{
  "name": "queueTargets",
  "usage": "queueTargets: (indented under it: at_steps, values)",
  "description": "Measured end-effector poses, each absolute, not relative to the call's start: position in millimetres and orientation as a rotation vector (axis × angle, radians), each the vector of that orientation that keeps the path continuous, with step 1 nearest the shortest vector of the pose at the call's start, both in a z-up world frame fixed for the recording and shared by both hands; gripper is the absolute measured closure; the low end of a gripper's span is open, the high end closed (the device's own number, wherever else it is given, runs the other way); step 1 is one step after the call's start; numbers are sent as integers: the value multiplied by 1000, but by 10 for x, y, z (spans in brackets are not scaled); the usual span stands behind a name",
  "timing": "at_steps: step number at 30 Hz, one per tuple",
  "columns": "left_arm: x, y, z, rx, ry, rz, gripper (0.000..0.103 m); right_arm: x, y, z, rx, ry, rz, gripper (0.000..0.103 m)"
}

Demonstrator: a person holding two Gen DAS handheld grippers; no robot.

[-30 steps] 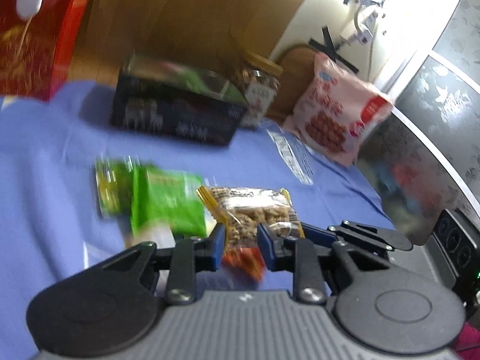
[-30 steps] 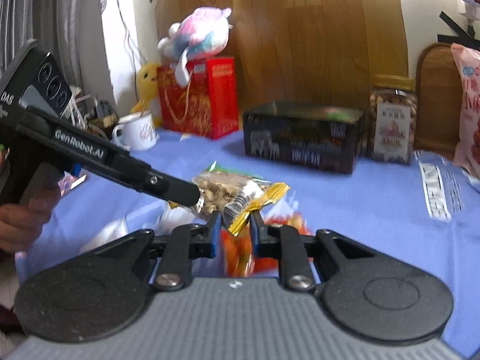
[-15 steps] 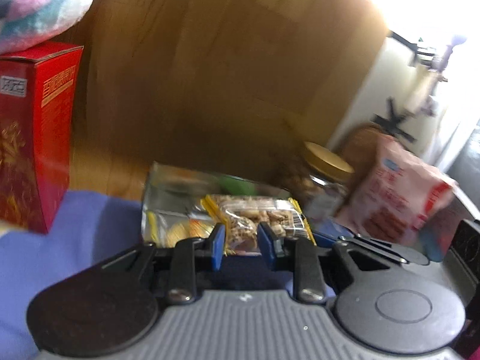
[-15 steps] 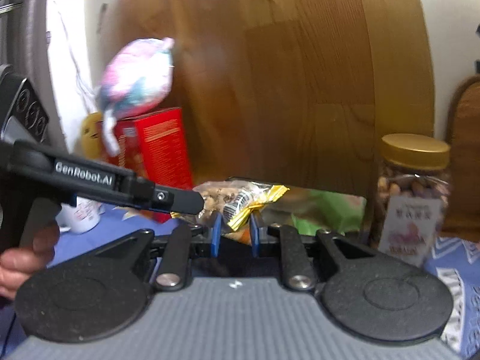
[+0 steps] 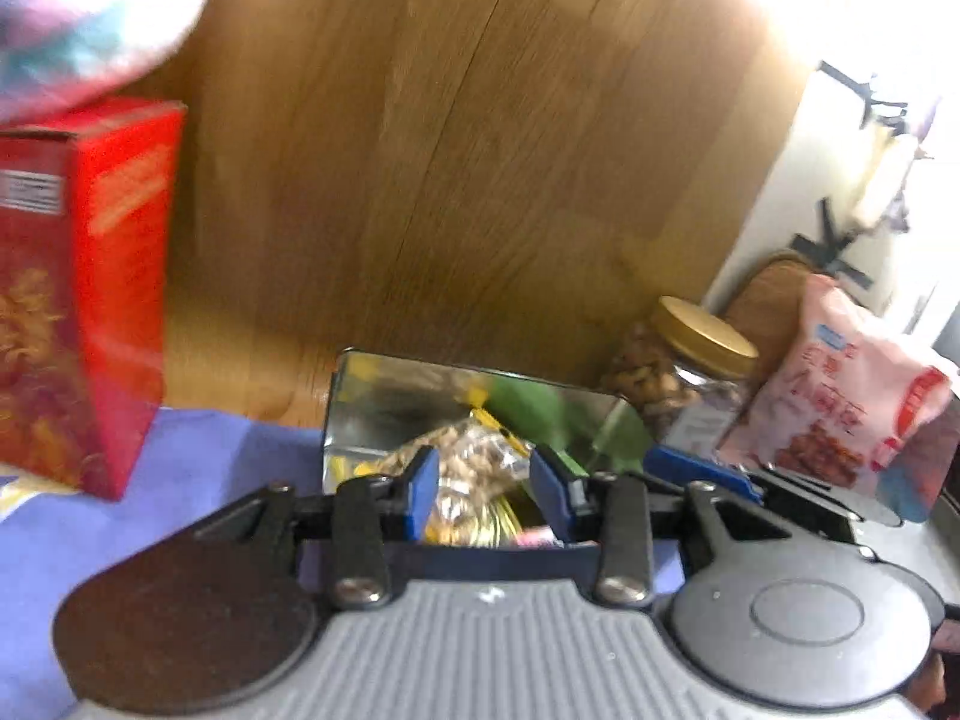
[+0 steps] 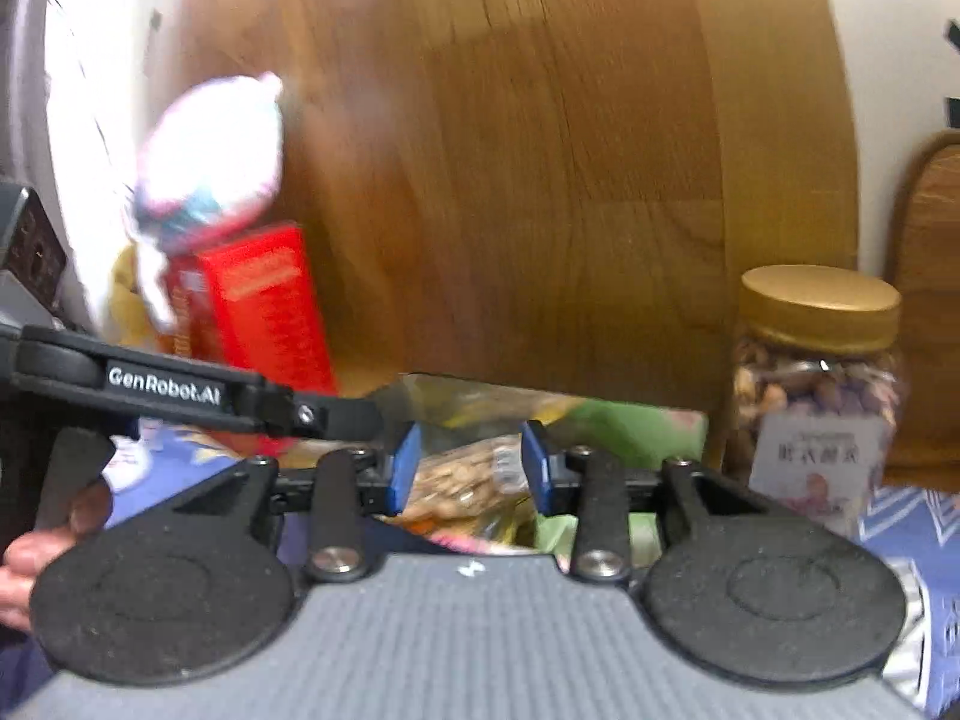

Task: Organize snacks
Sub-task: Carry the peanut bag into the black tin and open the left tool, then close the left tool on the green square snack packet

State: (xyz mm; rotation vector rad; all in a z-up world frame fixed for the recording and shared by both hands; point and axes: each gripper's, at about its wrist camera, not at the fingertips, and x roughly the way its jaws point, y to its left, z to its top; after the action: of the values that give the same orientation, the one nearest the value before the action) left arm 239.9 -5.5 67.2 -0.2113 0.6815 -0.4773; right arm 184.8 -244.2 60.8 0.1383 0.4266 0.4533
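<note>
A clear packet of nuts with yellow ends lies between the blue pads of my left gripper, over the open shiny tin box. That gripper's jaws are opening and the pads stand off the packet. The right wrist view shows the same packet between the pads of my right gripper, whose jaws are also opening with a gap on each side. The tin holds several green and yellow packets. The left gripper's finger reaches in from the left.
A red carton with a plush toy on top stands left of the tin. On the right are a gold-lidded nut jar and a pink snack bag. A wooden board rises behind. A hand holds the left gripper.
Both grippers carried the nut packet from the blue cloth up and over to the tin at the back. Their jaws have now widened and the packet sags into the tin.
</note>
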Motion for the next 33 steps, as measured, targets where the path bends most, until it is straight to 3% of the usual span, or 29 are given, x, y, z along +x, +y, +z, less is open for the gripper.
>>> queueTargets:
  at_steps: [12,16,22,26,33]
  values:
    - [1418,354,53,-255,892,-528,66,809,-2388,17,227,677,636,63]
    - [1377,253,-44,-236,947,-539,71,781,-2229,-17,202,712,680,60]
    - [1408,-72,180,-190,894,-563,73,791,-2324,104,198,647,553,71]
    - [1151,-297,417,-141,812,-614,73,563,-2602,351,214,570,515,71]
    - [657,-334,276,-186,888,-681,73,-43,-2785,315,202,596,526,71]
